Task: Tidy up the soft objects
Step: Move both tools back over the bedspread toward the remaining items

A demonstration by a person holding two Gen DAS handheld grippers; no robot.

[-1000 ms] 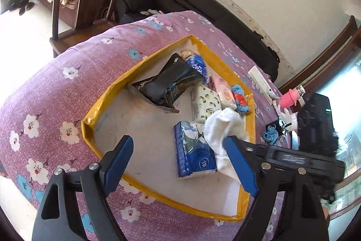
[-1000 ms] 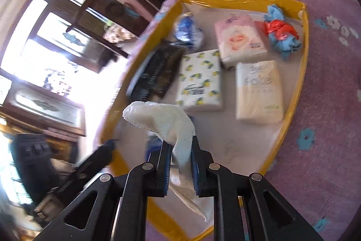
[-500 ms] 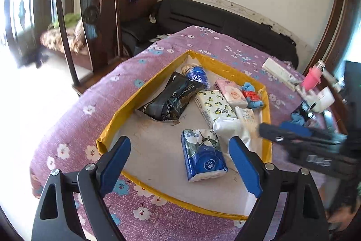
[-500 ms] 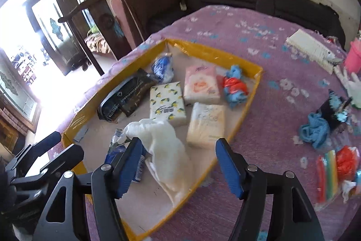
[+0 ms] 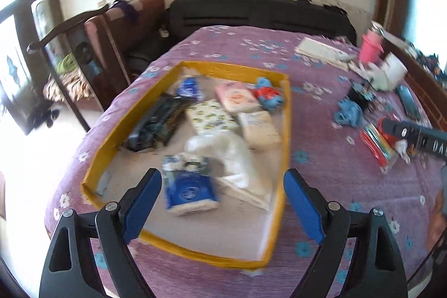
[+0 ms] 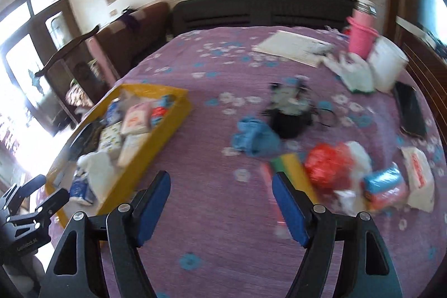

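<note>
Hovering over the purple flowered bench [image 6: 223,228], the right claw [image 6: 220,203] stands wide with nothing between its blue pads [image 6: 155,203]; its jaws have just been opening, and the white cloth [image 5: 237,158] they let go now lies in the yellow tray [image 5: 286,130]. The left claw [image 5: 223,205] is likewise wide and empty, poised above the tray's near end over the blue tissue pack [image 5: 190,192]. The cloth sits in the near half of the tray, touching the blue pack and lapping against the lemon-print pack [image 5: 212,116]; its long axis runs from the tray's middle toward the near right corner, the bunched end pointing inward, the flatter tail toward the rim. Beyond it lie a cream pack [image 5: 259,124], a pink pack [image 5: 237,97], a black pouch [image 5: 159,119] and a red-and-blue bundle [image 5: 268,97] at the far right corner. Outside the tray, ahead of the right claw, loose soft items wait: a rainbow-striped pack [image 6: 290,172] nearest, a red bag [image 6: 327,164], a blue bundle [image 6: 254,138], then a black cup [image 6: 290,119] further off. Risk, as judged: both views are motion-blurred, so a fast approach could close the claw on two tangled bags at once or drag the striped pack across the bench. The cloth's tail near the rim might also catch and spill over if the next item is dropped on it.
</note>
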